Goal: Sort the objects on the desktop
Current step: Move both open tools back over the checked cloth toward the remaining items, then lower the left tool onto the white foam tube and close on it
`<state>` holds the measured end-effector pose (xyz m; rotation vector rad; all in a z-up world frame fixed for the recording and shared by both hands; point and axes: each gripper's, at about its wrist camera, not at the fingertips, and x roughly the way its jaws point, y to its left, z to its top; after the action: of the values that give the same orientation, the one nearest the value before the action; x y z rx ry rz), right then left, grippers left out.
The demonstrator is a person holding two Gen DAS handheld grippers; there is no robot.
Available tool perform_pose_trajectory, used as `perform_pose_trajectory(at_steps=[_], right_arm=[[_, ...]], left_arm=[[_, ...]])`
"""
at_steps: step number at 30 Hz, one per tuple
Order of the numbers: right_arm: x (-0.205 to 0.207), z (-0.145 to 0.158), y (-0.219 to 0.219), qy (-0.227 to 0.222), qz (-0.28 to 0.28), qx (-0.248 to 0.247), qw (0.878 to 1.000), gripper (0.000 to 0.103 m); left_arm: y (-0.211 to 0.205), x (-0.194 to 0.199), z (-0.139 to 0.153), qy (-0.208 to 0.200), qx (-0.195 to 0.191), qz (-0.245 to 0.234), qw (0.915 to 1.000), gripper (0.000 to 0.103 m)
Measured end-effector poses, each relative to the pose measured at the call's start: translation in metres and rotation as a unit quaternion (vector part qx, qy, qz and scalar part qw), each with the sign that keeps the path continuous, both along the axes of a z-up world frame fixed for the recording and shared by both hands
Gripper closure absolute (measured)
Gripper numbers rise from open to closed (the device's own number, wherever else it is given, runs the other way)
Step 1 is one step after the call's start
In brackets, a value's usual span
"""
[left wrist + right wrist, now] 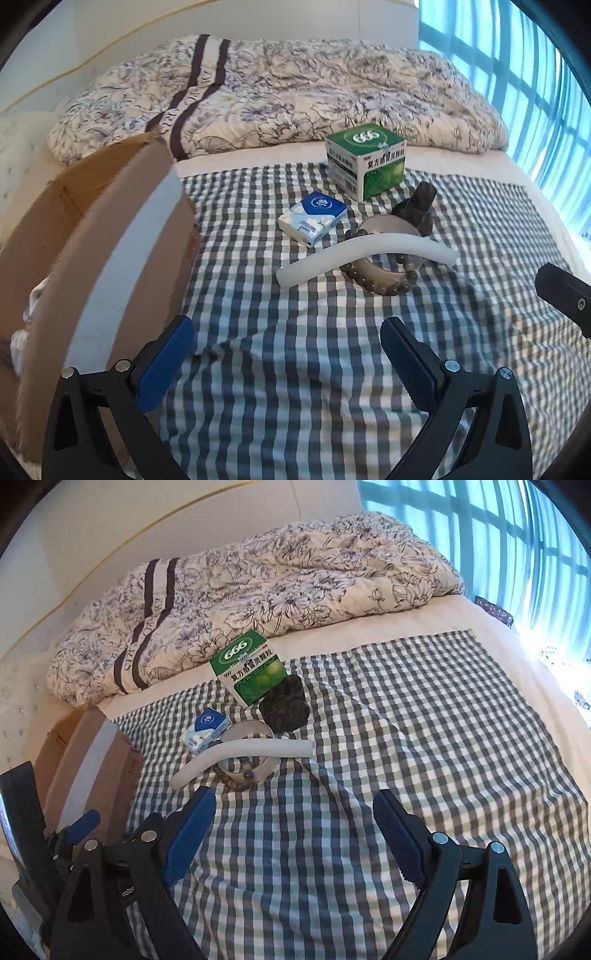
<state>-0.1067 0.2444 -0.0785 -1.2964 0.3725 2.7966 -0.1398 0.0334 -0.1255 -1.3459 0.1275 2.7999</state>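
Fingers (173,354) spread before curved white foam tube (365,251).

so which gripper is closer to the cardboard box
Left. The left gripper hovers right beside the cardboard box; the right gripper sits farther off, beyond the left one.

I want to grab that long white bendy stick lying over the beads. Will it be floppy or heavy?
The white foam stick looks like soft foam, so it is probably very light. It already curves where it lies across the tape ring and bead bracelet, so it may sag or bend when lifted by one end. Being round, it might roll on the checked cloth.
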Motion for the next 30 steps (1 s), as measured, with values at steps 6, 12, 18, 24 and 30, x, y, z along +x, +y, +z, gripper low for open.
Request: perform_pose_trajectory(at_steps=[6,12,18,24,30], right_arm=[[-0.026,-0.019,-0.005,-0.016,0.007,0.006,1.0,0.016],[-0.058,-0.033,-0.008,-0.024,0.009,0.008,1.0,0.016],[-0.09,-0.045,-0.008,-0.033,0.009,0.0,0.999,0.016],[-0.102,-0.067,-0.013,-0.055,0.037,0.029,0.997,0.016],[-0.104,-0.086,-0.001,-0.098,0.067,0.072,0.99,0.016]], left_arm=[[0.004,-0.027,-0.02,-0.005,-0.003,-0.006,1.0,0.0],[0.007,-0.053,-0.037,-0.012,-0.007,-0.009,0.9999,0.0],[0.006,-0.074,-0.056,-0.02,-0.005,-0.011,0.9997,0.0],[0.002,-0.085,-0.073,-0.028,-0.01,-0.012,0.9995,0.0],[0.003,-0.094,-0.08,-0.03,-0.005,-0.012,0.9995,0.0]])
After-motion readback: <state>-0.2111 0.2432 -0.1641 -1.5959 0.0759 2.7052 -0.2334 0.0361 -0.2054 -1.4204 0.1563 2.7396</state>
